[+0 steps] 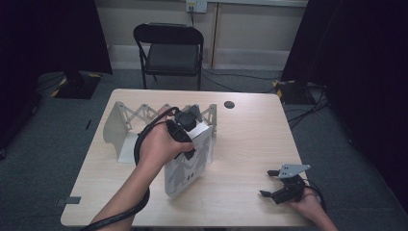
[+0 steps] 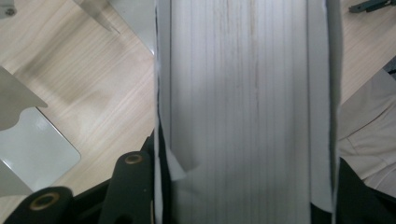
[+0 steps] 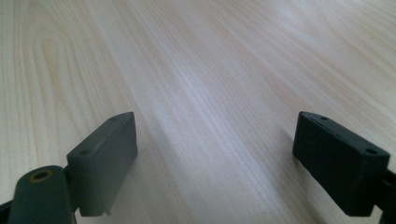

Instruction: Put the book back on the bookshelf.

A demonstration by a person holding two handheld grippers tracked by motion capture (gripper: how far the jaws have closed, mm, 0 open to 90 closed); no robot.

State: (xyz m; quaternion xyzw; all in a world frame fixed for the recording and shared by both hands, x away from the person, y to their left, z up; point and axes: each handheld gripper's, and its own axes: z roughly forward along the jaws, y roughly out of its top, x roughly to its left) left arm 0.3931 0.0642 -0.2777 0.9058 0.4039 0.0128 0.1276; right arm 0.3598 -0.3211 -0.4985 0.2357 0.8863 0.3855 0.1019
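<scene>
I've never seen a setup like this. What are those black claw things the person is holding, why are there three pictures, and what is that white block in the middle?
No robot here: a person holds a two-jaw gripper in each hand. The high view looks down on the wooden table from above. The other two pictures come from small cameras riding on the grippers, looking along their black jaws.

The left gripper is clamped from above on a thick white book, which stands upright on the table. The left gripper view shows the book's page edges between the jaws. Behind it stands a white folding book rack with a zigzag back.

The right gripper rests near the table's right corner, jaws open with nothing between them. Beyond the table is a black chair.
</scene>
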